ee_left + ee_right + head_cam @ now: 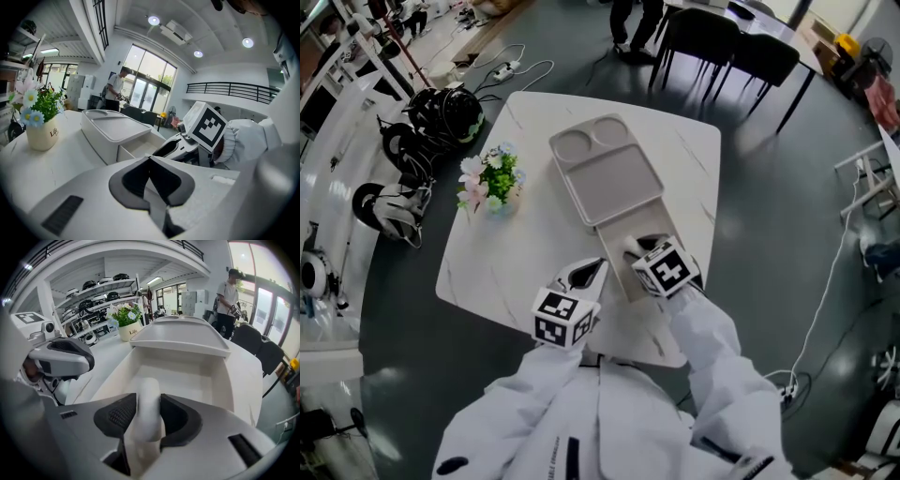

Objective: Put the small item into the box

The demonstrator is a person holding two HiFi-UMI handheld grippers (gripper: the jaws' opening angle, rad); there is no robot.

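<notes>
One counter point(680, 155), one box point(609, 178), one flower pot point(492, 187), one small item point(147, 390). Two claws: left claw point(150, 161), right claw point(148, 404).

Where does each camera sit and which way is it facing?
Head view: on the head, steeply down at table, box; left gripper, right gripper, sleeves show.
Left gripper view: on the left gripper, along its shut jaws toward the box; right gripper and a sleeve show.
Right gripper view: on the right gripper, into the open box, item between its jaws; left gripper shows.
Shared: all three see the box.
</notes>
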